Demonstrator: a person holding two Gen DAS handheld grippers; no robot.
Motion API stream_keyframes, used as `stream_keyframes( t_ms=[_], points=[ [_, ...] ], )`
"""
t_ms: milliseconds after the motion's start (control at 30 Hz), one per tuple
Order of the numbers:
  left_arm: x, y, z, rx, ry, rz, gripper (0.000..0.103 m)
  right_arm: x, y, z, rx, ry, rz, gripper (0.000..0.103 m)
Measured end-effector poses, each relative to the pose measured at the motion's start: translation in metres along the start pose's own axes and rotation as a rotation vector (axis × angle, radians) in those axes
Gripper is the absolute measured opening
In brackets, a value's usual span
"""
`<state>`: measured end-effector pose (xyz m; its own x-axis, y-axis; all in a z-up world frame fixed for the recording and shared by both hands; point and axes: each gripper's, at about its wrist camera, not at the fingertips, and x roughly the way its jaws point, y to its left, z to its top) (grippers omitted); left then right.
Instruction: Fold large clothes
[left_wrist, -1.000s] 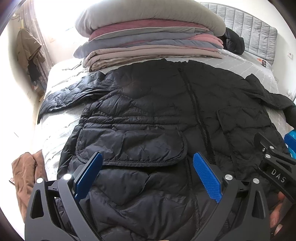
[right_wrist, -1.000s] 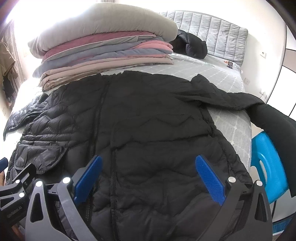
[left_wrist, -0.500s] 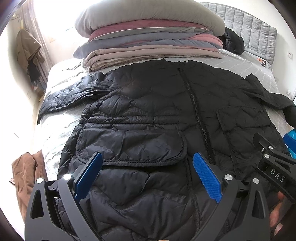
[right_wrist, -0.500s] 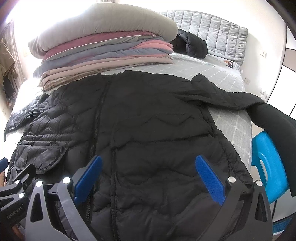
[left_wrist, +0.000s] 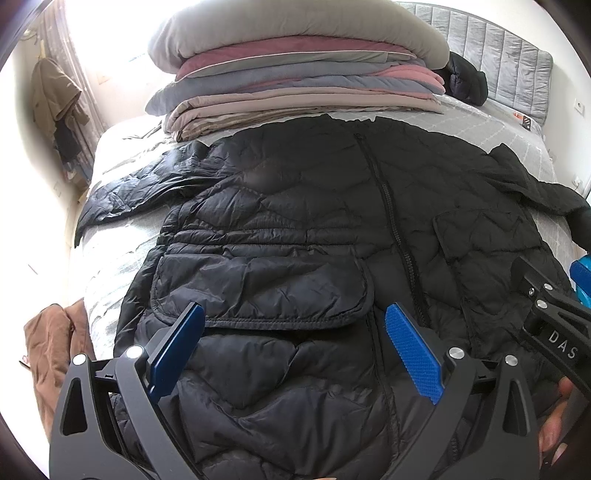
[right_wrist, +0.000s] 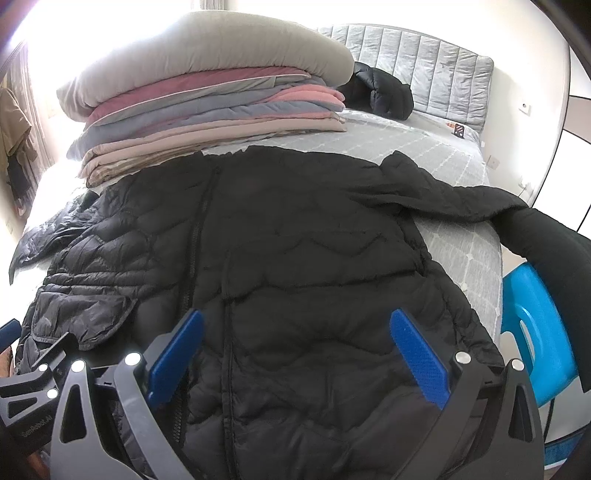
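Observation:
A long black quilted puffer coat (left_wrist: 295, 236) lies spread front up on the bed, zipper down its middle, both sleeves out to the sides; it also shows in the right wrist view (right_wrist: 295, 266). My left gripper (left_wrist: 295, 325) is open and empty, hovering above the coat's hem near the left flap pocket (left_wrist: 258, 288). My right gripper (right_wrist: 295, 332) is open and empty above the hem's right half. The right gripper's body shows at the right edge of the left wrist view (left_wrist: 554, 332).
A tall stack of folded blankets (left_wrist: 295, 74) sits beyond the coat's collar on the grey bed (right_wrist: 461, 251). Another black garment (right_wrist: 384, 92) lies by the headboard. A blue plastic chair (right_wrist: 535, 332) stands right of the bed. Brown cloth (left_wrist: 51, 343) lies on the floor at left.

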<state>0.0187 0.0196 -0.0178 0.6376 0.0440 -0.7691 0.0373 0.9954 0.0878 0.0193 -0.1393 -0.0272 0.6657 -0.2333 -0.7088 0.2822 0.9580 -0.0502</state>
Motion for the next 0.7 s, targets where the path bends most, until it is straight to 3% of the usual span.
stream_keyframes(
  t_ms=[700],
  points=[
    [-0.0005, -0.0008, -0.0007, -0.001, -0.007, -0.007, 0.095, -0.0094, -0.0020, 0.0011, 0.014, -0.033, 0.000, 0.098]
  ],
)
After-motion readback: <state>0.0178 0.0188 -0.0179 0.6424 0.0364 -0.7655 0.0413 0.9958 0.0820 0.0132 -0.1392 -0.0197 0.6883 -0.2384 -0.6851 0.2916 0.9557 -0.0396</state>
